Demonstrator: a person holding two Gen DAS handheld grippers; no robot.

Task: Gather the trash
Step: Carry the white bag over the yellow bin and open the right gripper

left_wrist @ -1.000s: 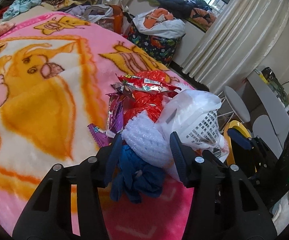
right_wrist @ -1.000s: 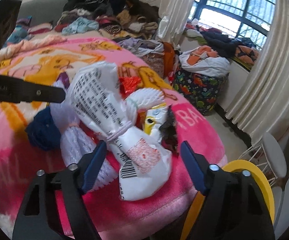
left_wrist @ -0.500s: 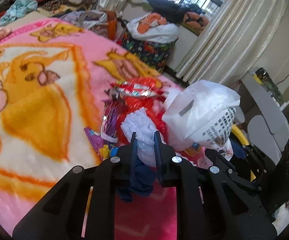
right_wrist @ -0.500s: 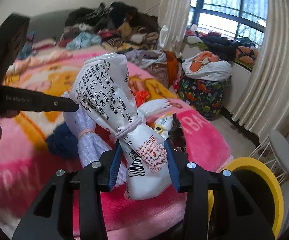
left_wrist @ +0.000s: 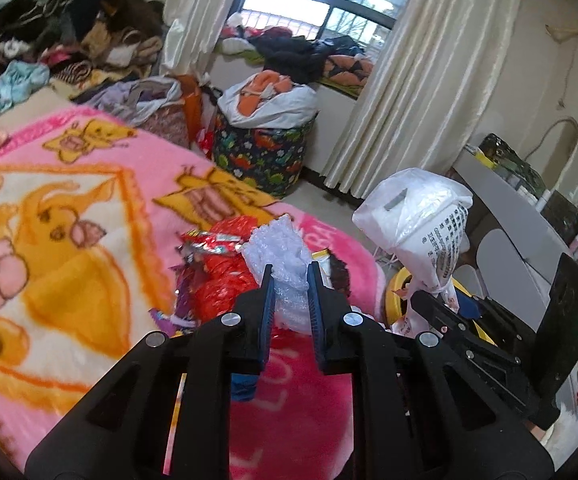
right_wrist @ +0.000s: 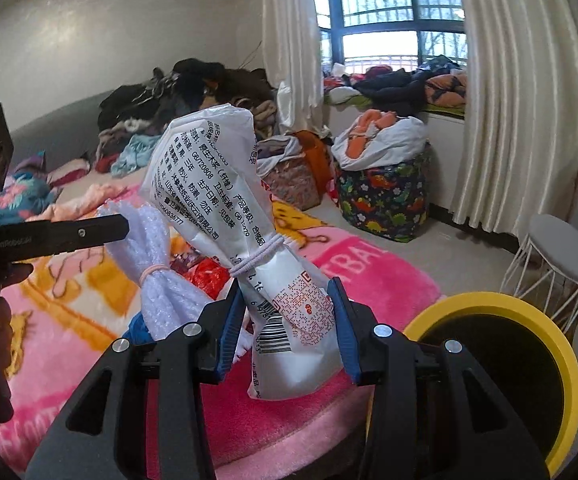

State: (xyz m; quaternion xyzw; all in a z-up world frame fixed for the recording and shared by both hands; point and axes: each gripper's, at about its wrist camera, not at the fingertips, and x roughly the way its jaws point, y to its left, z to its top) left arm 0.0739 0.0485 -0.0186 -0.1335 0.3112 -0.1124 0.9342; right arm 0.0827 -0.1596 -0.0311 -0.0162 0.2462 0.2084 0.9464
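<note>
Messy bedroom, pink cartoon blanket (left_wrist: 69, 216) on the bed. Left tongs (left_wrist: 291, 276) pinch the bubble-wrap bundle (left_wrist: 285, 256); right tongs (right_wrist: 287, 300) clamp the white bag (right_wrist: 225, 200) printed "GB/T20808", both lifted beside the yellow bin (right_wrist: 529, 312).

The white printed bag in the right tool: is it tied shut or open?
Tied shut. A pale elastic band wraps tightly around the middle of the white printed bag, pinching it, and the right tool grips it below the band.

Pink-and-orange cartoon blanket (left_wrist: 89, 208), white printed bag (right_wrist: 225, 208), yellow-rimmed bin (right_wrist: 529, 308), dinosaur-patterned hamper (right_wrist: 385, 196).
</note>
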